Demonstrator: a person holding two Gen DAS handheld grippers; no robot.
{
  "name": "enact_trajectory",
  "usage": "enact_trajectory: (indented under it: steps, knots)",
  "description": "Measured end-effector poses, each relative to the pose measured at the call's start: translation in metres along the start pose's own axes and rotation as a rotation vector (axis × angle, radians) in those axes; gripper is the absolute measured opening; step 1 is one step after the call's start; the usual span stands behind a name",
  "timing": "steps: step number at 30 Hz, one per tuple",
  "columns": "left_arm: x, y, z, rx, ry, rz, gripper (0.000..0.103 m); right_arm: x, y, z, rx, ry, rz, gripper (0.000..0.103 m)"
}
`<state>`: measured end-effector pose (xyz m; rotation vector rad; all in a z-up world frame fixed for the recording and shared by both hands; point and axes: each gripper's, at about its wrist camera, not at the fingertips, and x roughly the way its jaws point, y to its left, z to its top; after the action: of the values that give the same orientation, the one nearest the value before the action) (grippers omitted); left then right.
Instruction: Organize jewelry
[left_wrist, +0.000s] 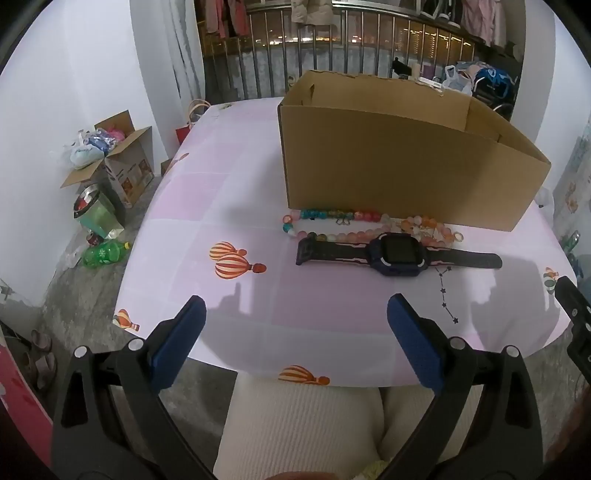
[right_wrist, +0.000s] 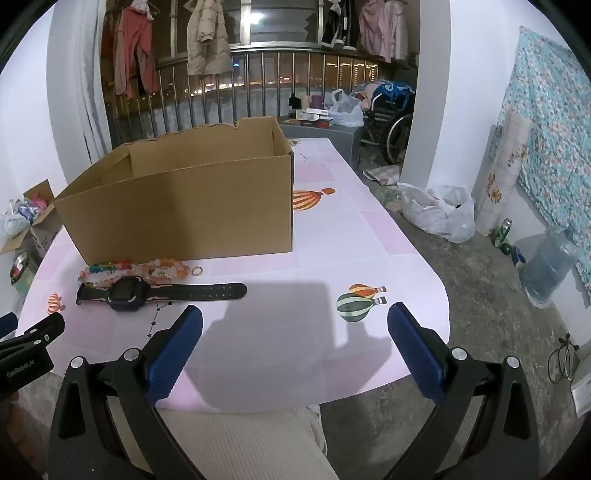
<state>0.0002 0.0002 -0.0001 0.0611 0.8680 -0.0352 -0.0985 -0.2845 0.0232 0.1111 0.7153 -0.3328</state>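
An open cardboard box (left_wrist: 399, 162) (right_wrist: 184, 210) stands on the pink balloon-print table (left_wrist: 221, 206) (right_wrist: 332, 236). In front of it lie colourful bead bracelets (left_wrist: 332, 218) (right_wrist: 136, 269), a small ring (left_wrist: 458, 235) (right_wrist: 196, 271) and a dark blue smartwatch (left_wrist: 397, 254) (right_wrist: 127, 292) with its strap laid flat. My left gripper (left_wrist: 295, 314) hovers open over the table's near edge, short of the watch. My right gripper (right_wrist: 295, 325) is open too, nothing between its blue pads, over the near right part of the table; the watch lies to its left.
On the floor at left are an open carton of bags (left_wrist: 110, 162), a bin (left_wrist: 96, 214) and a green bottle (left_wrist: 105, 253). On the floor at right lie plastic bags (right_wrist: 439, 210), a water jug (right_wrist: 550, 266) and a wheelchair (right_wrist: 395, 125). A person's knees in white trousers (left_wrist: 303, 424) sit under the table edge.
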Motion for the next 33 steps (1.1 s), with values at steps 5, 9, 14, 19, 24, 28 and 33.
enact_trajectory:
  steps: [5, 9, 14, 19, 24, 28, 33]
  knots:
    - [0.0002, 0.0001, 0.0001, 0.003, -0.003, -0.001, 0.095, -0.0002, 0.0003, 0.0003, -0.002, 0.000, -0.002, 0.098]
    - [0.0012, 0.0006, 0.0006, 0.005, 0.000, -0.001, 0.095, -0.0003, 0.0004, 0.0005, -0.003, 0.000, -0.004, 0.098]
    - [-0.0064, -0.0009, 0.0006, 0.004, -0.006, 0.000, 0.095, 0.0001, 0.0006, 0.0005, -0.003, 0.000, -0.004, 0.098]
    - [-0.0033, -0.0019, 0.0014, 0.004, -0.006, 0.001, 0.095, -0.0001, 0.0007, 0.0007, -0.004, 0.000, -0.003, 0.098]
    - [-0.0034, -0.0011, 0.0009, 0.006, -0.007, -0.001, 0.095, -0.0001, 0.0007, 0.0007, -0.003, 0.001, -0.004, 0.098]
    - [-0.0021, 0.0008, 0.0014, 0.004, -0.007, -0.002, 0.095, -0.0003, 0.0009, 0.0007, -0.003, 0.001, -0.004, 0.098]
    - [-0.0026, 0.0007, 0.0012, 0.005, -0.007, -0.002, 0.095, -0.0002, 0.0009, 0.0005, -0.003, 0.001, -0.003, 0.098]
